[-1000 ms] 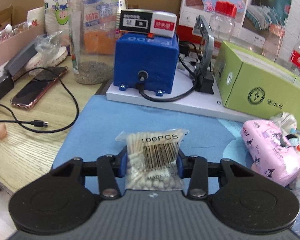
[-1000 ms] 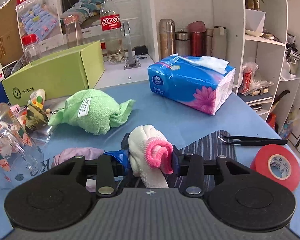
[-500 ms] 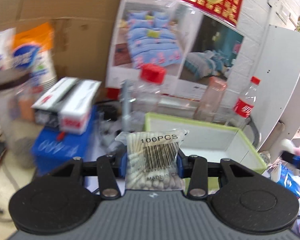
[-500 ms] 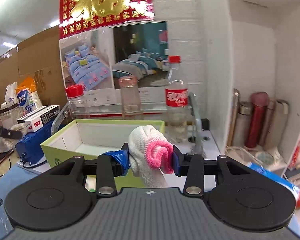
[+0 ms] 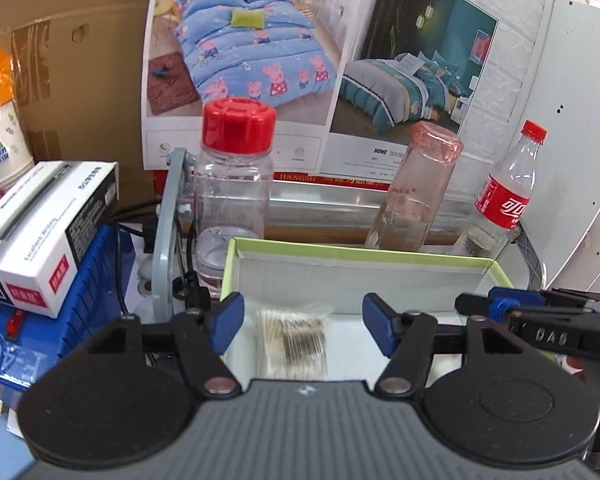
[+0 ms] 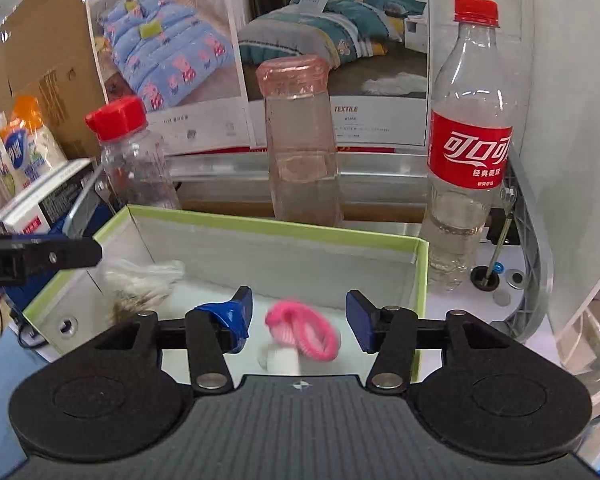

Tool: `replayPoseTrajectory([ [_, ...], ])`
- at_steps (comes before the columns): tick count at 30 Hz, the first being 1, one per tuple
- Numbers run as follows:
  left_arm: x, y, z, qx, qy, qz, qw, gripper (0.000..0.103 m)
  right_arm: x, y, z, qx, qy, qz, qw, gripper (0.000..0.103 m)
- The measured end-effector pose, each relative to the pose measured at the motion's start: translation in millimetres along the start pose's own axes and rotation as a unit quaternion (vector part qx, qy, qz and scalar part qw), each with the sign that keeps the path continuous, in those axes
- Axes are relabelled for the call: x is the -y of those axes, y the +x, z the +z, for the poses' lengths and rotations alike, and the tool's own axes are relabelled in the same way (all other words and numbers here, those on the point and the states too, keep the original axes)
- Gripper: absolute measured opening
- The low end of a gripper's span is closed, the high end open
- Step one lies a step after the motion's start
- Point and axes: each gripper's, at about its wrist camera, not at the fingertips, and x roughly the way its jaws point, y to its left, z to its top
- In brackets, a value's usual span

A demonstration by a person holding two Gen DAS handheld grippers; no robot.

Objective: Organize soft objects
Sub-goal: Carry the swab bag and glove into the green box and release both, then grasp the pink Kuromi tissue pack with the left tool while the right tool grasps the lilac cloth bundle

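Note:
Both grippers hover over an open green-rimmed box [image 5: 352,254] [image 6: 284,228]. My left gripper [image 5: 303,326] has its jaws opening. A clear bag of cotton swabs [image 5: 294,342] sits blurred between and below the blue pads, touching neither, inside the box. My right gripper [image 6: 299,319] also has its jaws opening. A white glove with a pink cuff [image 6: 300,332] is blurred below its parted pads, free of them. The swab bag [image 6: 140,280] shows at the box's left in the right wrist view. Each gripper's finger appears at the edge of the other's view.
Behind the box stand a red-capped clear jar [image 5: 234,184], an upturned pink glass [image 5: 418,192] and a cola bottle [image 5: 504,196]. A blue device [image 5: 40,340] carrying a white carton [image 5: 44,228] sits to the left. A white shelf panel [image 6: 572,120] rises on the right.
Both grippers swung from the blue mat up over the green box. Their jaws parted, and the swab bag and the glove left the pads and dropped toward the box.

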Motion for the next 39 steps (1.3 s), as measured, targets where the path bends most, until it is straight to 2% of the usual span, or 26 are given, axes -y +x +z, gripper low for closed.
replayPoseTrajectory([
  [4,1,-19,-5,0.012,0.013,0.01,0.9998,0.066,0,-24,-4,0.027,-0.003,-0.002,1.0,0.045],
  [8,-5,-52,-21,0.019,0.015,0.006,0.9997,0.068,1,-59,-21,0.043,0.002,0.004,0.999,0.047],
  [13,-20,-92,-60,0.008,0.024,0.016,0.9995,0.071,-2,-118,-69,0.074,0.015,-0.019,0.997,0.05],
  [17,-38,-106,-103,-0.034,0.004,0.024,0.9991,0.072,0,-165,-122,0.116,0.05,-0.066,0.99,0.051],
  [21,-54,-97,-135,-0.096,-0.058,-0.007,0.9936,0.072,14,-201,-178,0.146,0.129,-0.113,0.974,0.052],
  [23,-57,-87,-139,-0.125,-0.1,-0.034,0.9865,0.072,20,-214,-198,0.15,0.157,-0.132,0.967,0.053],
  [25,-52,-79,-135,-0.135,-0.12,-0.063,0.9815,0.072,24,-223,-207,0.154,0.169,-0.145,0.963,0.053],
  [28,-28,-66,-123,-0.148,-0.103,-0.068,0.9812,0.072,27,-229,-208,0.158,0.162,-0.157,0.961,0.053],
  [32,-4,-41,-112,-0.179,-0.068,-0.034,0.981,0.072,28,-232,-210,0.168,0.156,-0.149,0.962,0.054],
  [33,-2,-35,-111,-0.185,-0.061,-0.023,0.9806,0.072,28,-230,-211,0.167,0.155,-0.146,0.963,0.054],
  [39,-4,-12,-115,-0.23,-0.044,-0.013,0.9722,0.073,33,-217,-219,0.149,0.164,-0.138,0.965,0.055],
])
